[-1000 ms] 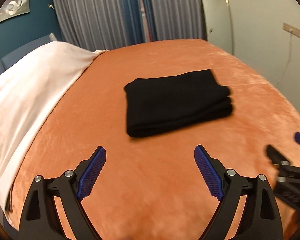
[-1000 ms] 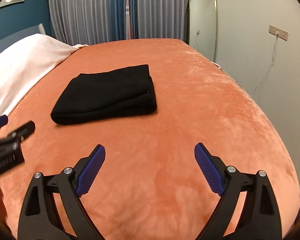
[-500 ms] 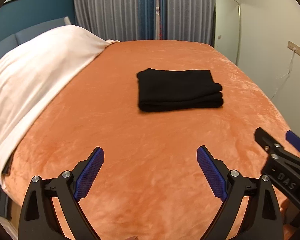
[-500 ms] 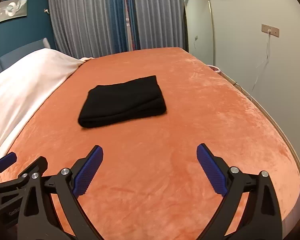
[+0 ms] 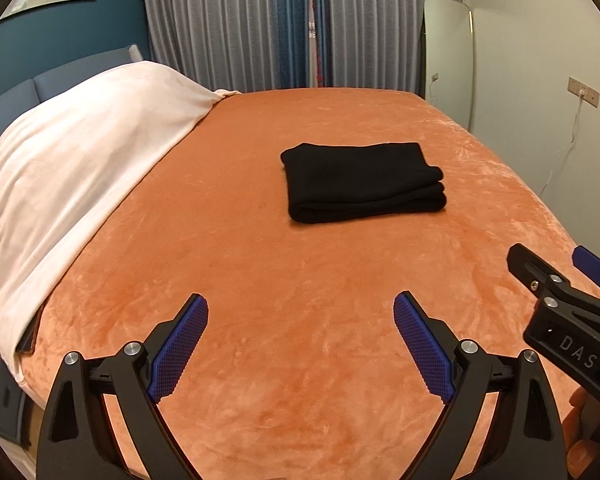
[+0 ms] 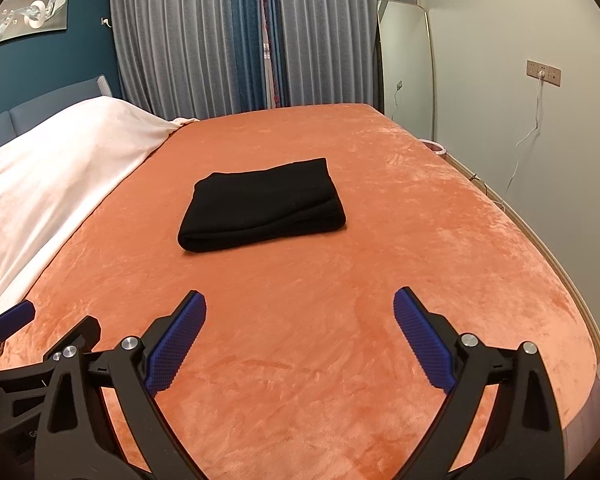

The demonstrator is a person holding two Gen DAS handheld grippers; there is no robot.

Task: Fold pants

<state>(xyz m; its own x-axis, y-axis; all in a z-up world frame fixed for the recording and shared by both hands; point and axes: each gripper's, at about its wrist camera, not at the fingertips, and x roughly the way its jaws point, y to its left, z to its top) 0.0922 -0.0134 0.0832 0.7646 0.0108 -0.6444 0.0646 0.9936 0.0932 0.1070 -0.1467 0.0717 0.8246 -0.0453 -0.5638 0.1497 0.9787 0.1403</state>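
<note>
Pants [image 5: 362, 182], black and folded into a thick, neat rectangle of several layers, lie on the bed ahead of both sets of tongs, well apart from them and touched by neither.

From the left wrist camera, the left gripper [image 5: 301, 344] fills the bottom of the view. Its two black arms are spread wide, the blue ribbed pads [image 5: 178, 348] facing each other with only orange cover between them; it holds nothing. The folded pants sit beyond it, a little to the right of its centre line. The right gripper [image 5: 560, 280] shows at the right edge, black with a blue tip, also short of the pants.

From the right wrist camera, the right gripper [image 6: 300, 340] is likewise spread wide and holds nothing. The pants [image 6: 262, 206] lie ahead and slightly to its left. The left gripper [image 6: 46, 326] shows at the lower left edge, its fingers parted.

Both grippers hover over the near part of the orange blanket [image 5: 300, 280], a plush cover across the bed. A white blanket [image 5: 80, 152] drapes over the left side, at the head of the bed. Behind are grey and blue curtains [image 5: 284, 24], and a tall mirror [image 5: 448, 56] leans against the pale right wall.
</note>
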